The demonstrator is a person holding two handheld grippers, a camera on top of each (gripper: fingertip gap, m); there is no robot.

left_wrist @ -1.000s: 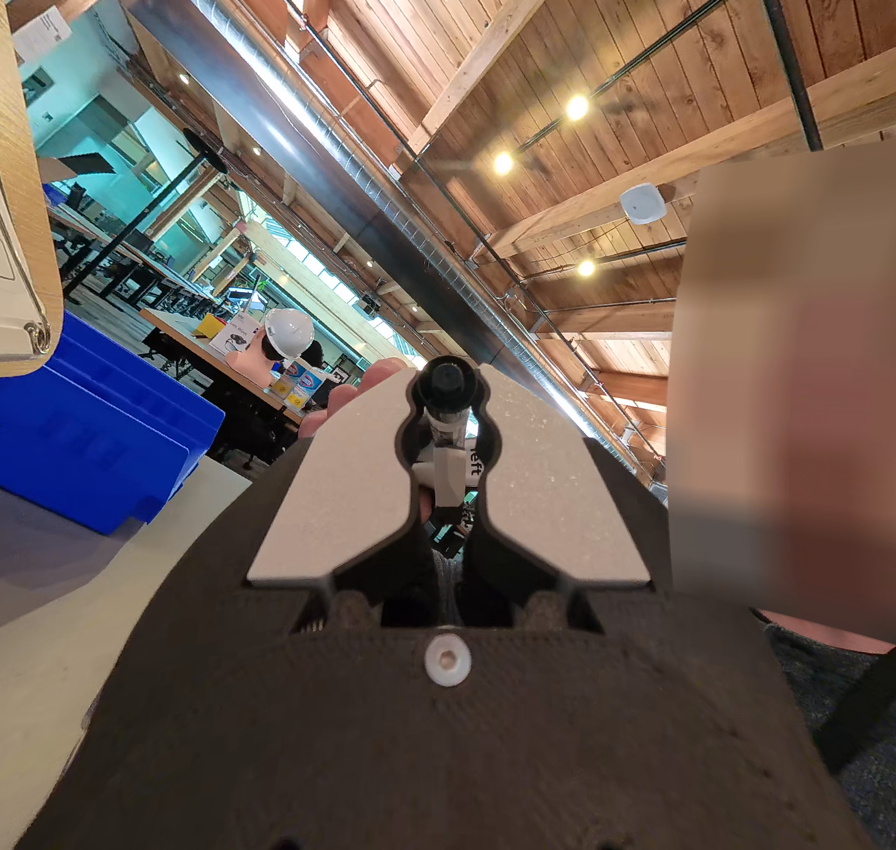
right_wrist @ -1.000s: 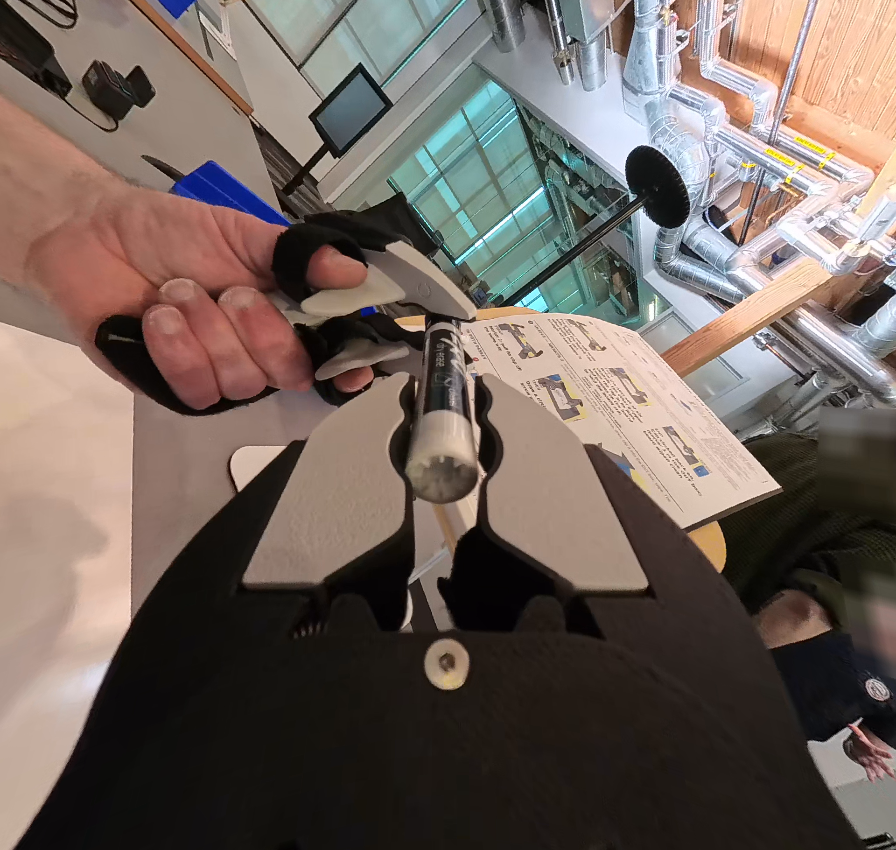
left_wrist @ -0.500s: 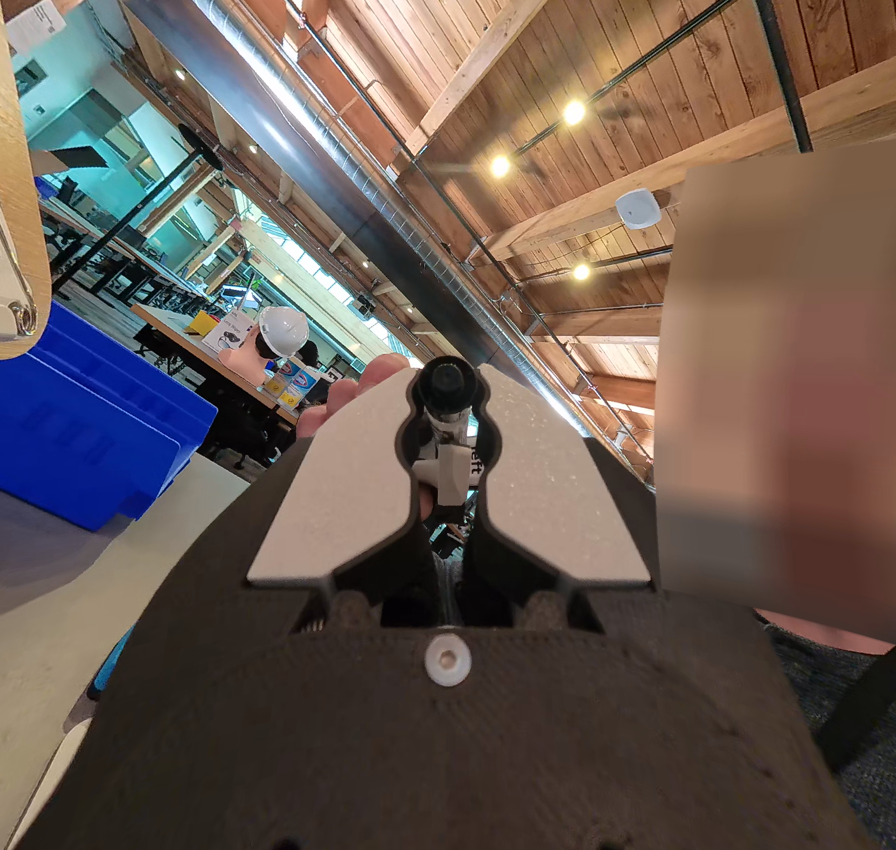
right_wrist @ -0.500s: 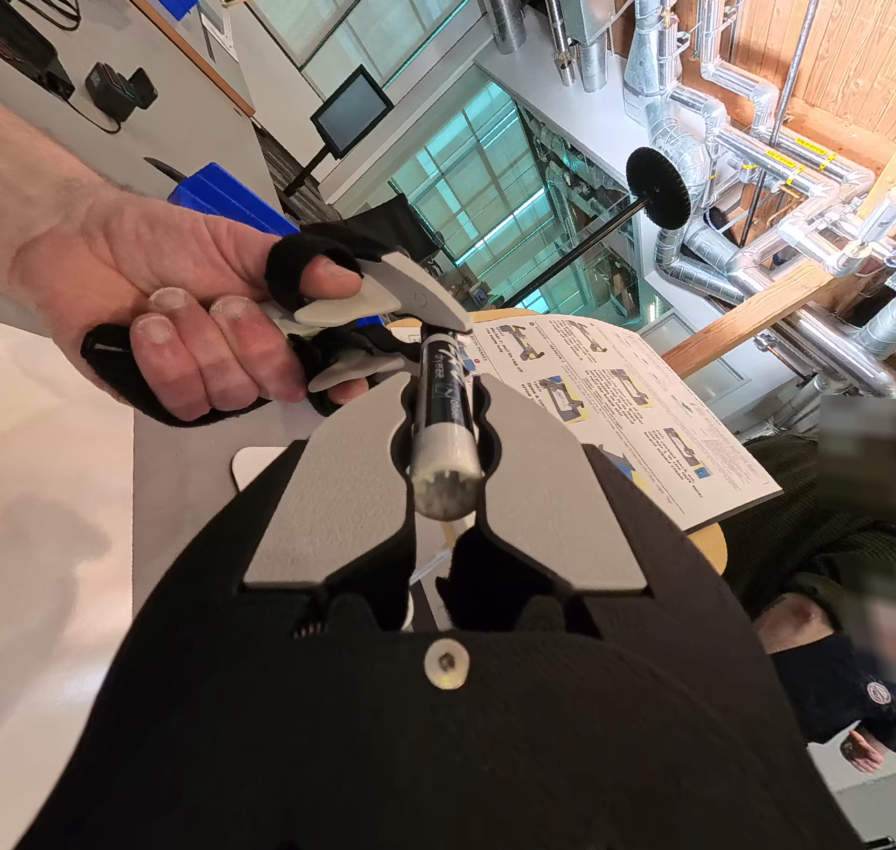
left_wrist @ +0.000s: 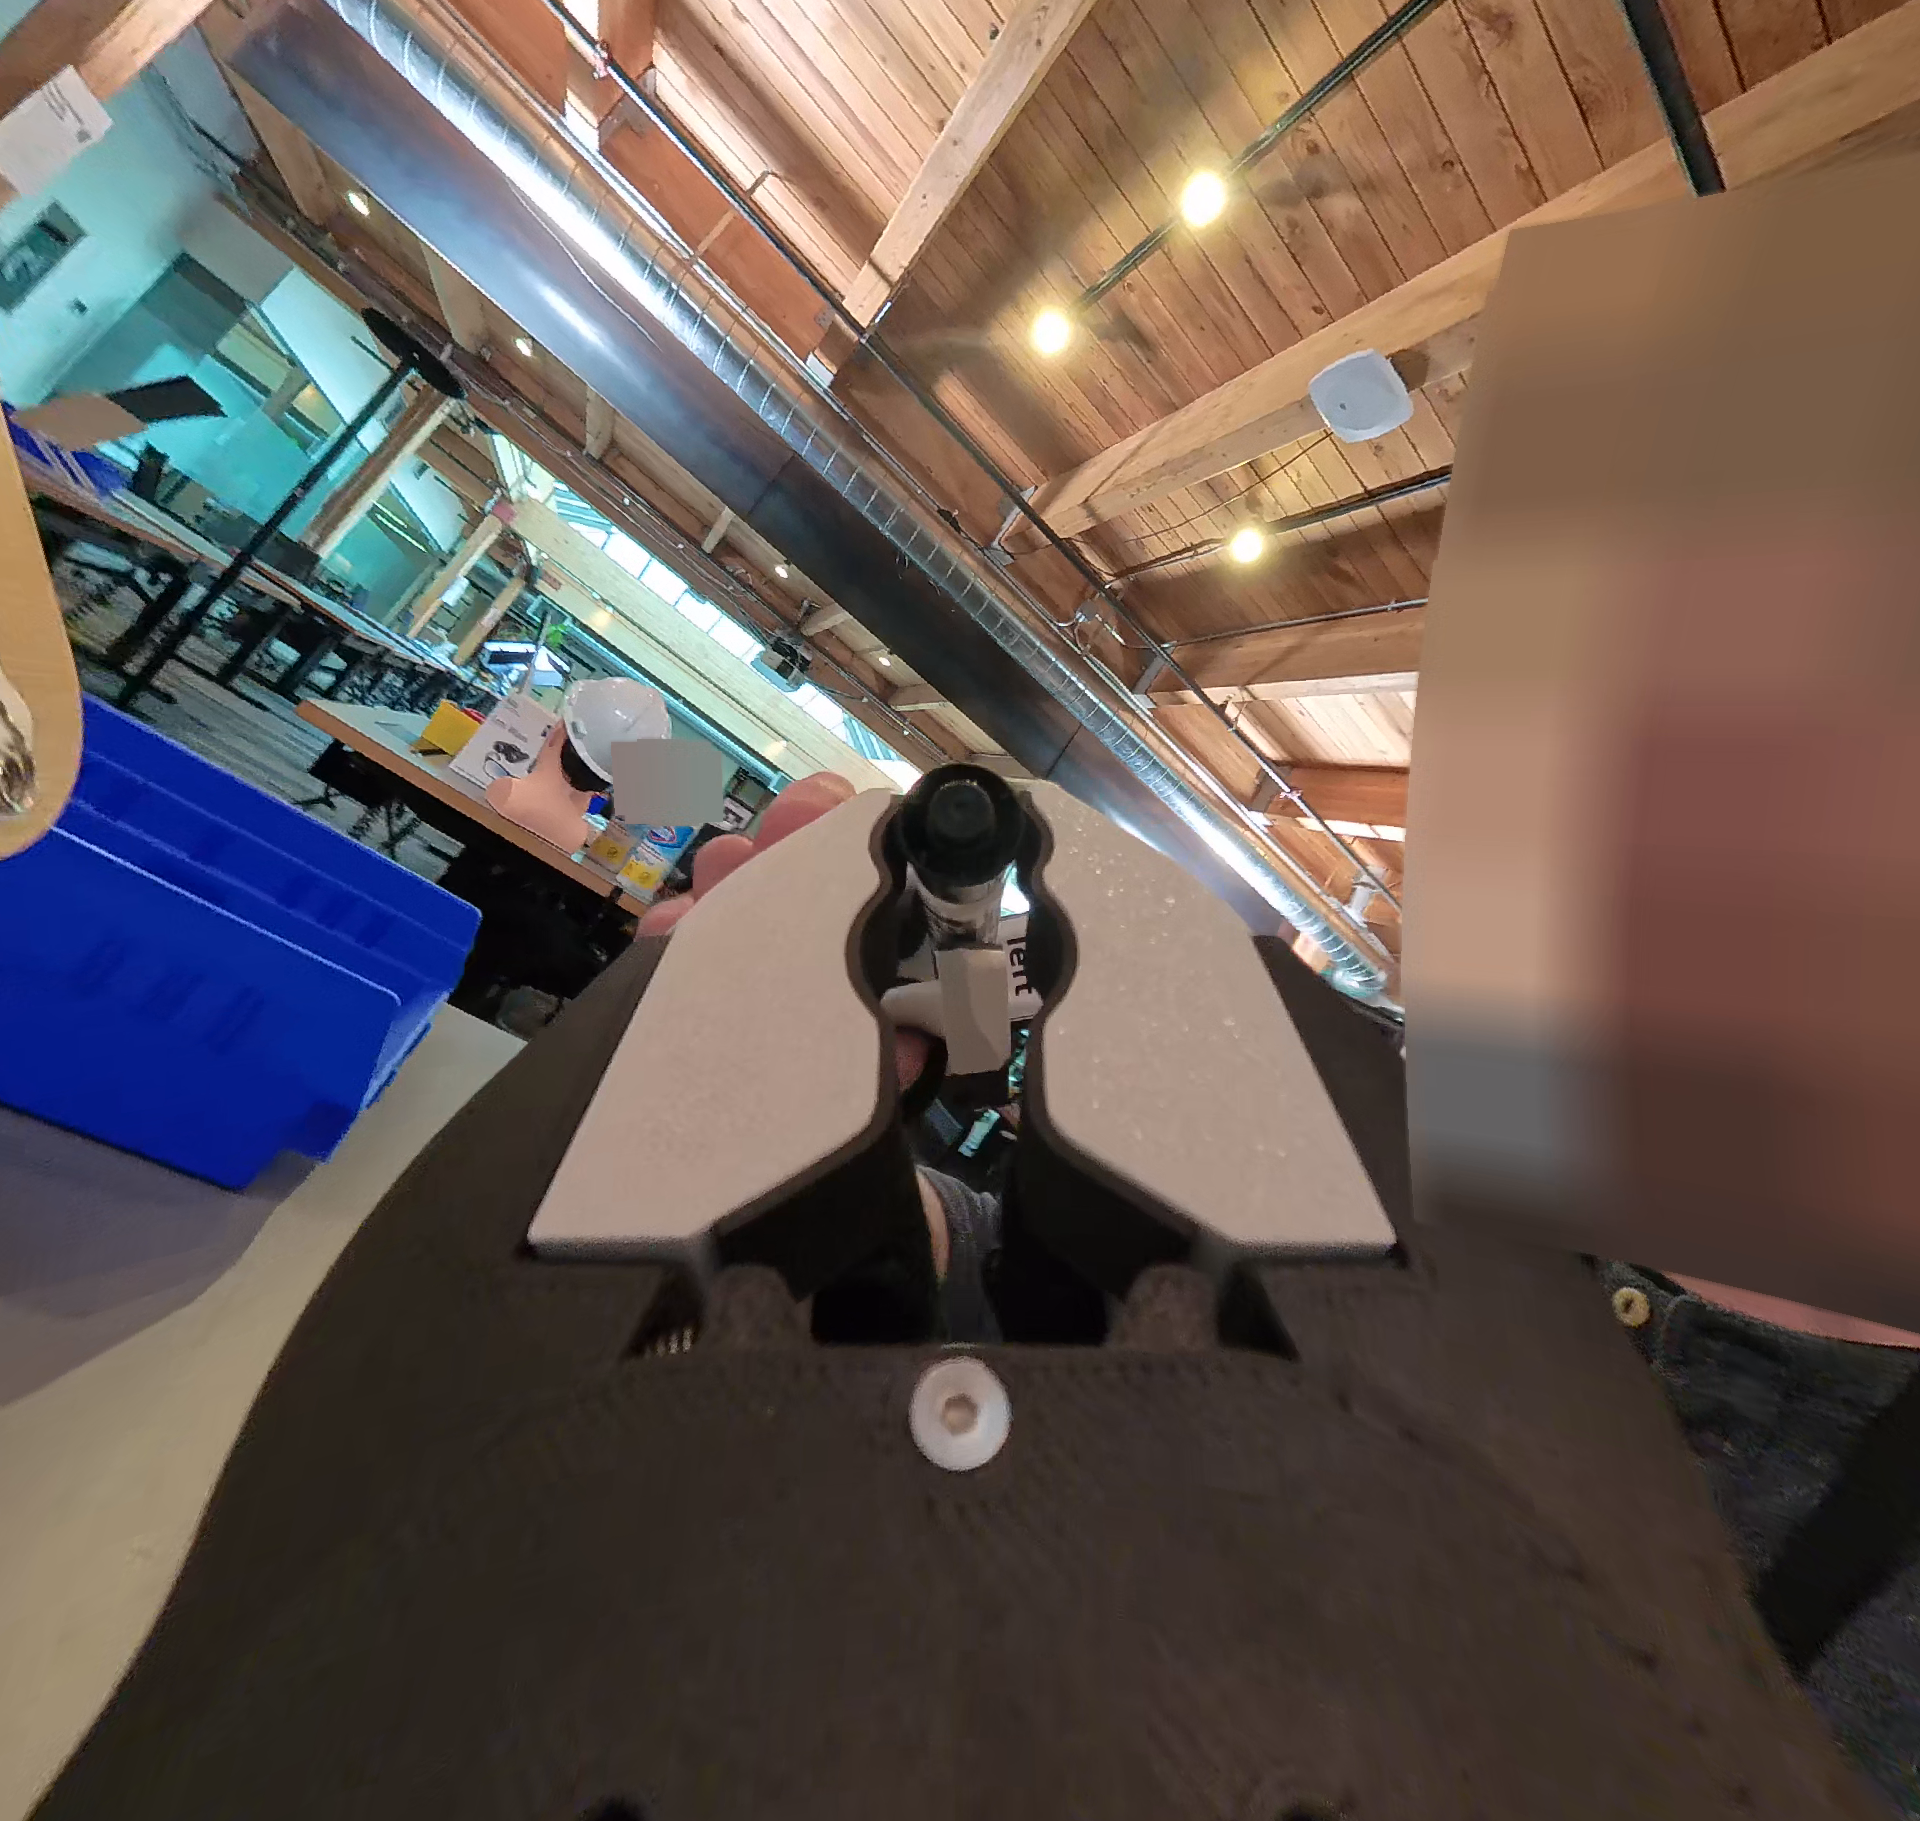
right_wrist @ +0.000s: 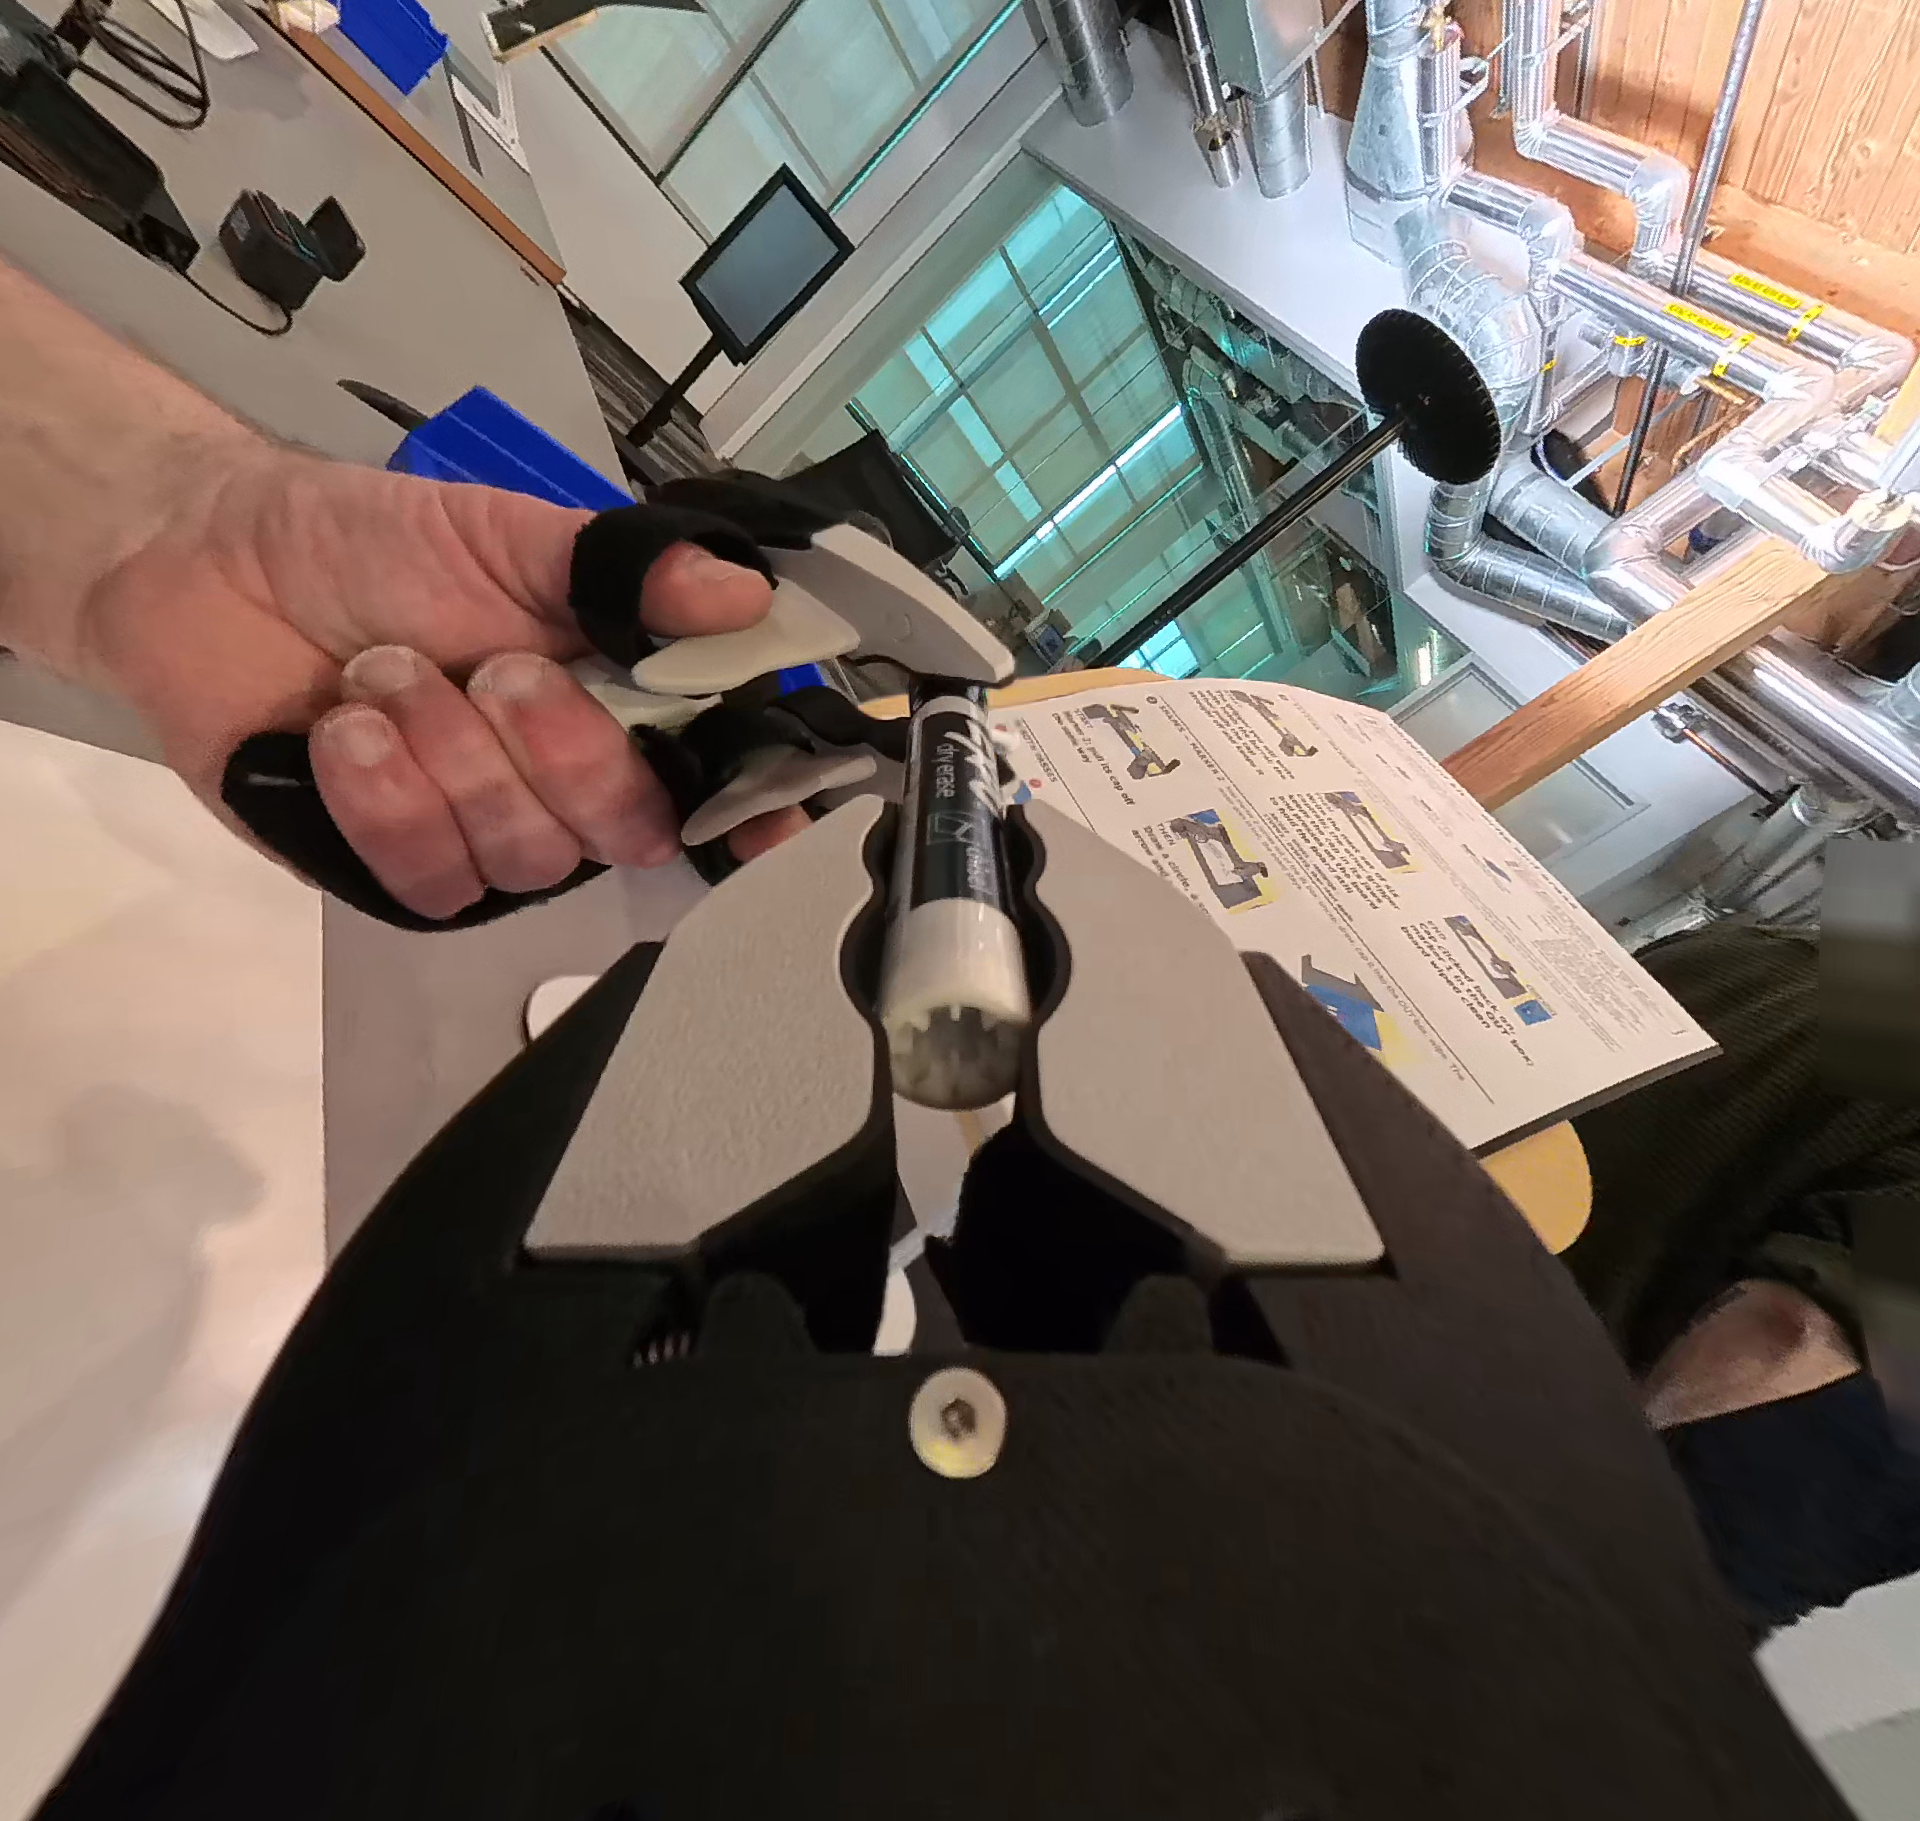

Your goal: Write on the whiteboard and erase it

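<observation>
A black dry-erase marker [right_wrist: 951,898] is held between both grippers, up off the table. My right gripper [right_wrist: 951,815] is shut on its barrel, with the white butt end pointing at the camera. My left gripper [right_wrist: 935,701], held in a person's hand [right_wrist: 364,680], is shut on the marker's far end. In the left wrist view the left gripper [left_wrist: 961,815] clamps the marker's black cap end [left_wrist: 958,826] in the notch of its pads. The right gripper's pale fingers [left_wrist: 971,1013] show just behind it. A white board surface [right_wrist: 114,1096] lies at the left.
An illustrated instruction sheet [right_wrist: 1351,888] on a wooden board stands right of the marker. A blue bin [left_wrist: 208,992] sits on the grey table [left_wrist: 125,1459] at the left. A person's arm and leg [right_wrist: 1766,1200] are at the right. Chargers and cables [right_wrist: 281,254] lie far left. Only a small space, under 4 cm, lies between the two pairs of fingers.
Both grippers stay shut on the marker. The left gripper and the hand holding it have shifted slightly, and the marker's butt end sits a little closer to the right camera.
</observation>
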